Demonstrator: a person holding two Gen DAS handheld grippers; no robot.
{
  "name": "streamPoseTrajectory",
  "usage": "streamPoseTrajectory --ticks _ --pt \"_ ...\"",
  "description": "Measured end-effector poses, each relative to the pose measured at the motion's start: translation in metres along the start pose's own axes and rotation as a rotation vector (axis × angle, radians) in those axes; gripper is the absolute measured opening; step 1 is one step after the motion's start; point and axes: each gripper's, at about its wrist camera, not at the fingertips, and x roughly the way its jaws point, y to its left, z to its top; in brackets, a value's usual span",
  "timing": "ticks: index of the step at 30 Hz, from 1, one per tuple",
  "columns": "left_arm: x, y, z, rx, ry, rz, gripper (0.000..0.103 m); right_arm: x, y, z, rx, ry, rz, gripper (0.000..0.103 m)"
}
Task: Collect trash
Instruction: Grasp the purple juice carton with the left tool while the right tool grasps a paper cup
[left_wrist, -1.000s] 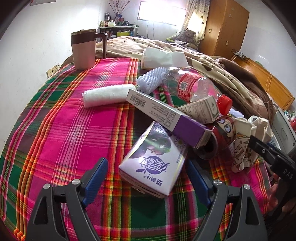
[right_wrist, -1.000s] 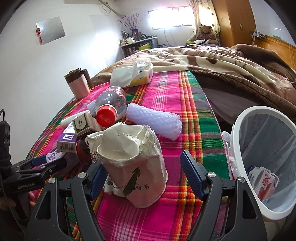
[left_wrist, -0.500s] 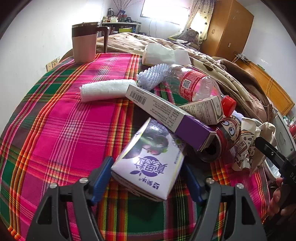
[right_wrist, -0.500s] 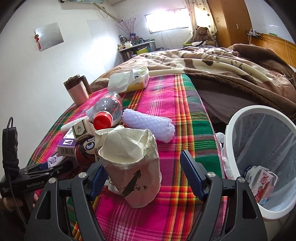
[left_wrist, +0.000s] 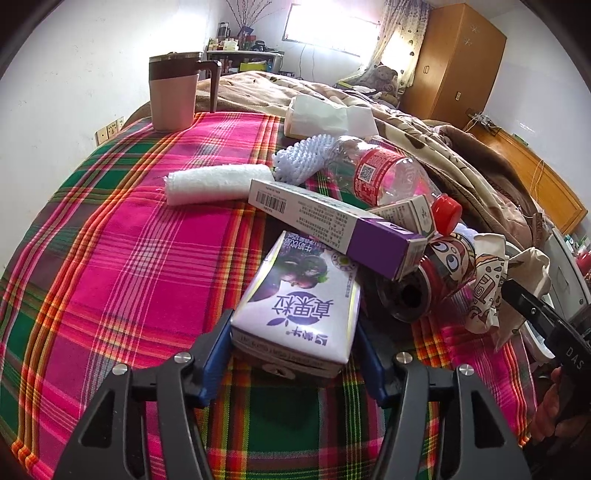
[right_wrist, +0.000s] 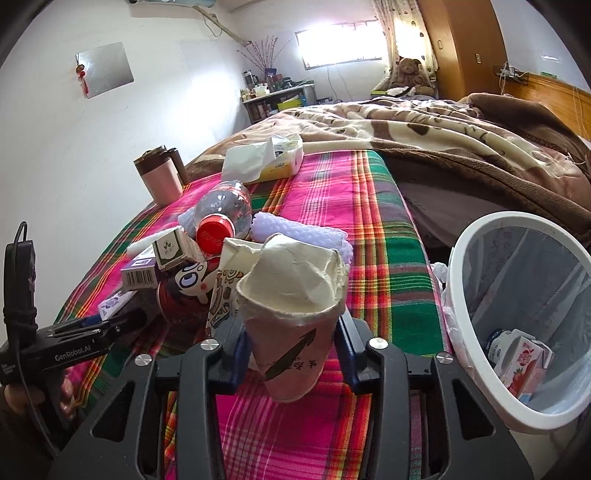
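Low in the left wrist view, the left gripper (left_wrist: 293, 354) has its jaws closing on a purple carton (left_wrist: 301, 299) at lower centre; both blue pads already touch its sides. The carton lies on the plaid cloth (left_wrist: 122, 258). Just above it a long box (left_wrist: 332, 218) rests slantwise, its purple end over a dark can (left_wrist: 424, 284) that lies on its side at centre right. Above that, a clear bottle (left_wrist: 388, 177) with a red cap points right, a small box against its neck. A white roll (left_wrist: 218, 182) lies at centre left, and a pink mug (left_wrist: 173, 94) stands at upper left. The right gripper's black tip enters at the right edge, beside crumpled paper (left_wrist: 487, 288).

Next, in the right wrist view, the right gripper (right_wrist: 293, 354) fills the bottom centre, its jaws closing on a crushed paper cup (right_wrist: 295, 314); the pads press its lower sides, and the cup stands nearly upright between them. A white bin (right_wrist: 465, 295) sits at right beside the cloth edge, with a red-and-white carton (right_wrist: 524, 363) inside. Behind the cup lies the pile of bottle, boxes and can. The left gripper shows at lower left, held in a hand (right_wrist: 22, 395).
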Motion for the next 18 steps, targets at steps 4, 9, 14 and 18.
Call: streamPoseTrajectory --ticks 4,9,14,18 --pt "-0.008 0.002 -0.001 -0.007 -0.024 -0.003 0.062 -0.004 0.001 -0.001 -0.009 -0.012 -0.001 0.037" --pt "-0.013 0.004 -0.004 -0.009 -0.031 -0.004 0.062 -0.008 0.003 -0.001 -0.011 -0.026 0.006 0.037" --pt "-0.007 0.007 -0.007 -0.017 -0.006 -0.023 0.063 -0.012 0.004 -0.002 -0.013 -0.035 0.014 0.037" --pt "-0.003 0.008 -0.006 -0.017 0.001 -0.029 0.068 -0.013 0.005 -0.003 -0.01 -0.035 0.011 0.037"
